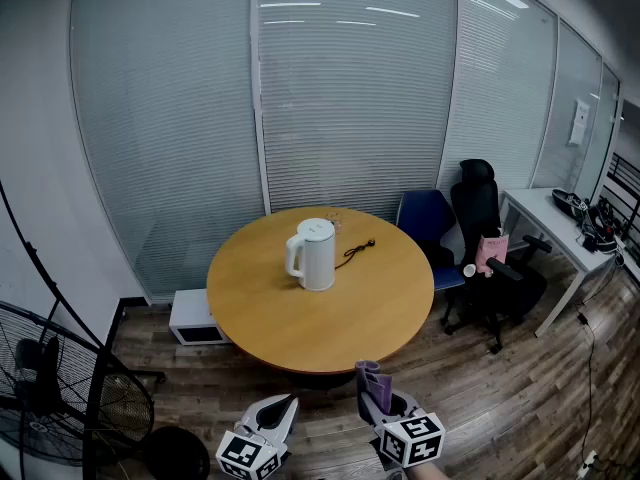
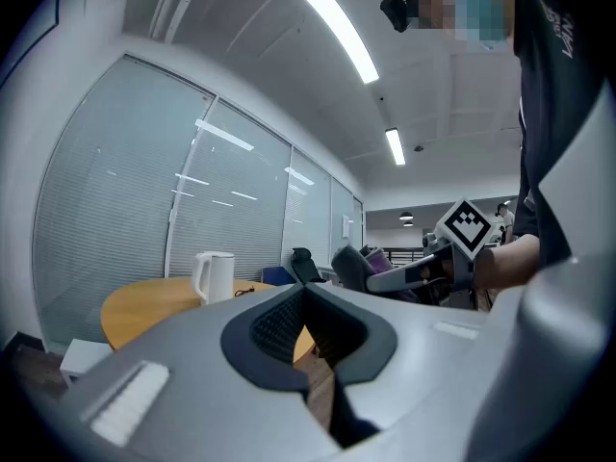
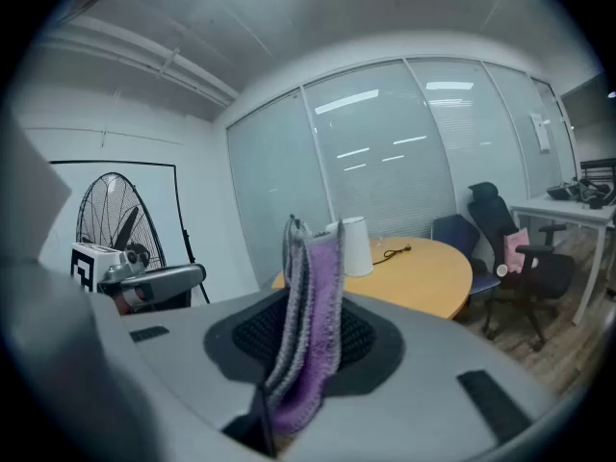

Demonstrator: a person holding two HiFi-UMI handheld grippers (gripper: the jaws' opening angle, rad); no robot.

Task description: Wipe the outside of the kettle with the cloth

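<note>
A white kettle (image 1: 313, 254) stands upright near the middle of a round wooden table (image 1: 260, 318), its handle to the left. Both grippers hang low in front of the table's near edge, well short of the kettle. My right gripper (image 1: 371, 376) is shut on a folded purple cloth (image 3: 310, 325), which sticks up between its jaws. My left gripper (image 1: 278, 410) is shut with nothing in it. In the left gripper view the kettle (image 2: 214, 275) shows far off at the left, and the right gripper (image 2: 385, 272) beside it.
A black cable (image 1: 355, 252) lies on the table right of the kettle. A blue chair (image 1: 425, 218) and a black office chair (image 1: 485, 248) stand at the right, with a white desk (image 1: 545, 218) beyond. A floor fan (image 1: 50, 398) is at the left, a white box (image 1: 195, 318) under the table.
</note>
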